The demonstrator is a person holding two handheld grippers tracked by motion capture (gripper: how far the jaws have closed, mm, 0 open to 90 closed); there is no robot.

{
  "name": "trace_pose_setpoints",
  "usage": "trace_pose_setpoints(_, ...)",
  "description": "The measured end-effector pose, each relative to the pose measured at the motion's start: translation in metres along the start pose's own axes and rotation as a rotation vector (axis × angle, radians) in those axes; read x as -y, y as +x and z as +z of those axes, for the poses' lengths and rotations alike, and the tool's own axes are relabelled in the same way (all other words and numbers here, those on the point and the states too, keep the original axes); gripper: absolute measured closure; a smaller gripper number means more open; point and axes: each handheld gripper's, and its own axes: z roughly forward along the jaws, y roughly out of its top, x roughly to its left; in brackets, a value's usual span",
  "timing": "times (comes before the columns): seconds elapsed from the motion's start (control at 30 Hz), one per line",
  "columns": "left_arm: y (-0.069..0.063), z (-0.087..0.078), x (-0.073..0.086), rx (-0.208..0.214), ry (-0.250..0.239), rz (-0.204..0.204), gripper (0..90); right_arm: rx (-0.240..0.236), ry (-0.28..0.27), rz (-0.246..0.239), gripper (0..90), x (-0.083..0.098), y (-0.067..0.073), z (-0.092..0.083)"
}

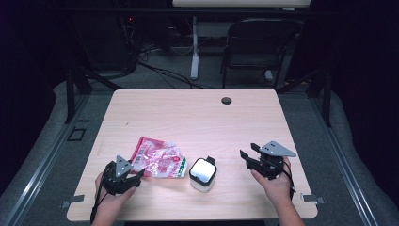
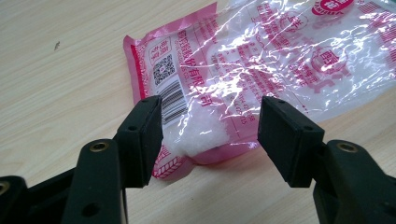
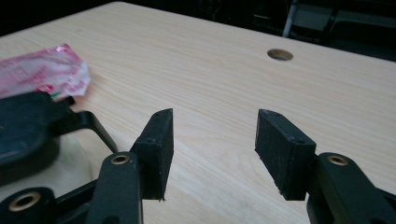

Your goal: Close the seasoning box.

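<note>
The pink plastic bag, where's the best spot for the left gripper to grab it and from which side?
Probably the near corner of the pink plastic bag, with the left gripper coming low from the person's side: the open jaws already straddle that flat, crinkled edge, where white grains bunch.

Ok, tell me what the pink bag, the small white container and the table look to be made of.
Pink-printed clear bag: thin glossy plastic film, judging by crinkles and glare; white granules show through. Small white square container with black lid: probably smooth plastic, with a bright sheen on top. Pale table: wood-grain surface, matte, possibly laminate over board.
</note>
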Motion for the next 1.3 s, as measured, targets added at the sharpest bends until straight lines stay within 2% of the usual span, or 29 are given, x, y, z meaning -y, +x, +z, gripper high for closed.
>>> trace_pose_setpoints(0.33,0.001,0.002,0.001,0.004,0.004,-0.012,40.5,0.062,0.087,0.067,46.9,0.021,-0.021,0.014)
trace_pose_setpoints(0.47,0.001,0.003,0.001,0.005,0.005,-0.013,40.5,0.076,0.101,0.088,46.8,0.024,-0.027,0.015)
trace_pose_setpoints(0.63,0.001,0.003,0.001,0.006,0.008,-0.013,40.5,0.083,0.108,0.107,46.6,0.028,-0.029,0.018)
trace_pose_setpoints(1.3,0.002,0.004,0.002,0.003,0.009,-0.016,40.4,0.071,0.118,0.11,46.3,0.029,-0.027,0.02)
